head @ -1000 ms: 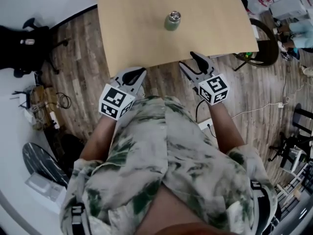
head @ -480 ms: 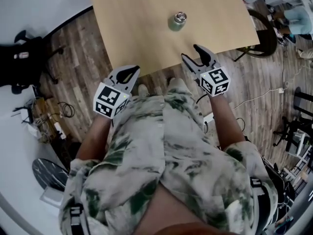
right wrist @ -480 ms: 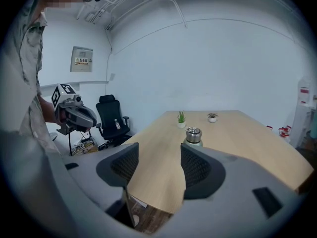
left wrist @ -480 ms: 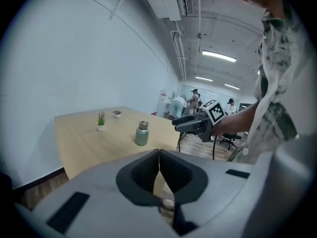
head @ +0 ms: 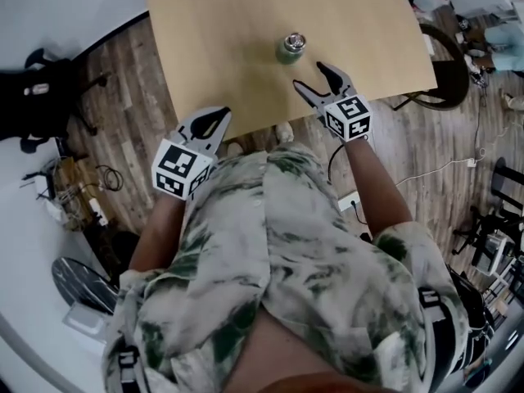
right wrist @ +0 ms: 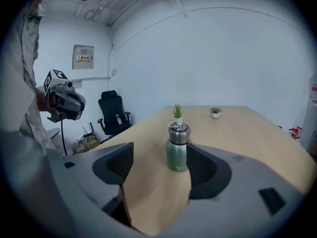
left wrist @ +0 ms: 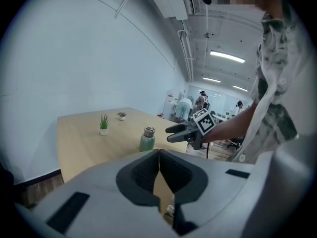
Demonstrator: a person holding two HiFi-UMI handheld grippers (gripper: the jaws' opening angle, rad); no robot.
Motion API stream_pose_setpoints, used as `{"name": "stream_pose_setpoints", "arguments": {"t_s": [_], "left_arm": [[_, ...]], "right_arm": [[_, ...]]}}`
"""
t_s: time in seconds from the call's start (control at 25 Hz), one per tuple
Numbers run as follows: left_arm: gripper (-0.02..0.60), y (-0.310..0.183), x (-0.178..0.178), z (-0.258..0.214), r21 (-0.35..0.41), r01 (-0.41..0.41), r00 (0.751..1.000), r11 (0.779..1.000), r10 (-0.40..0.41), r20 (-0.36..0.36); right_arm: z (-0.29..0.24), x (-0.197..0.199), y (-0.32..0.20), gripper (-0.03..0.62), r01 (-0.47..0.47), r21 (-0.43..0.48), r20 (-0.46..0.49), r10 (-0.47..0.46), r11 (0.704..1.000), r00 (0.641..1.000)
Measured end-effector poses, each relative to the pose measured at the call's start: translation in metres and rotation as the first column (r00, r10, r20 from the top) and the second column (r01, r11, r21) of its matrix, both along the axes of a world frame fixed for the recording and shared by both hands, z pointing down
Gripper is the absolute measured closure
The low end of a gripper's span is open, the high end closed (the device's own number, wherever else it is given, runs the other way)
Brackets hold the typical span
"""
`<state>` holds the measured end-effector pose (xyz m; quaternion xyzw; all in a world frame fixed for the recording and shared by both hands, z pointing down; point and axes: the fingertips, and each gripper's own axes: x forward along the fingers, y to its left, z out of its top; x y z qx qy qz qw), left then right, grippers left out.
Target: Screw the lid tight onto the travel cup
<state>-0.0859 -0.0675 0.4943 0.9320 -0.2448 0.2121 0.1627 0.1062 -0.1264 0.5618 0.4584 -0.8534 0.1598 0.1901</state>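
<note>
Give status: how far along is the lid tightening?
Done: lid already sits on the travel cup, upright on the table. In hand: nothing; right gripper, jaws just opening and empty, is short of the cup; left gripper shut, empty. Left: grip and tighten.

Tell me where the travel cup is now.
In the head view the travel cup stands upright on the wooden table, upper middle of the picture, just beyond the right gripper, whose jaws have just been opening with nothing between them.

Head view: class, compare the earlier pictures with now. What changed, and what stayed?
The right claw moved forward over the table toward the cup, its jaws just opening wider, nothing between them yet. The left claw stayed shut near the table edge. The cup stayed put, untouched.
</note>
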Motion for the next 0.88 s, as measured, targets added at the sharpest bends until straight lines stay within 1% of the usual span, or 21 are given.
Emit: {"name": "stream_pose_setpoints", "arguments": {"t_s": [0.24, 0.44, 0.64, 0.88], "left_arm": [[0.558, -0.021, 0.027, -0.003, -0.006, 0.055, 0.998, 0.998, -0.055, 0.019], [0.558, -0.033, 0.042, -0.001, -0.011, 0.093, 0.995, 0.996, -0.092, 0.044], [0.558, -0.043, 0.047, -0.005, -0.012, 0.145, 0.988, 0.989, -0.144, 0.051], [0.558, -0.054, 0.052, -0.002, -0.014, 0.185, 0.98, 0.983, -0.183, 0.074]], "right_arm": [[0.029, 0.016, -0.035, 0.234, 0.071, -0.025, -0.008, -0.071, 0.997, 0.997], [0.052, 0.019, -0.058, 0.215, 0.132, -0.043, -0.011, -0.133, 0.99, 0.991], [0.066, 0.014, -0.074, 0.204, 0.181, -0.044, 0.006, -0.181, 0.982, 0.983], [0.081, 0.006, -0.091, 0.201, 0.237, -0.038, -0.002, -0.238, 0.971, 0.971]]}}
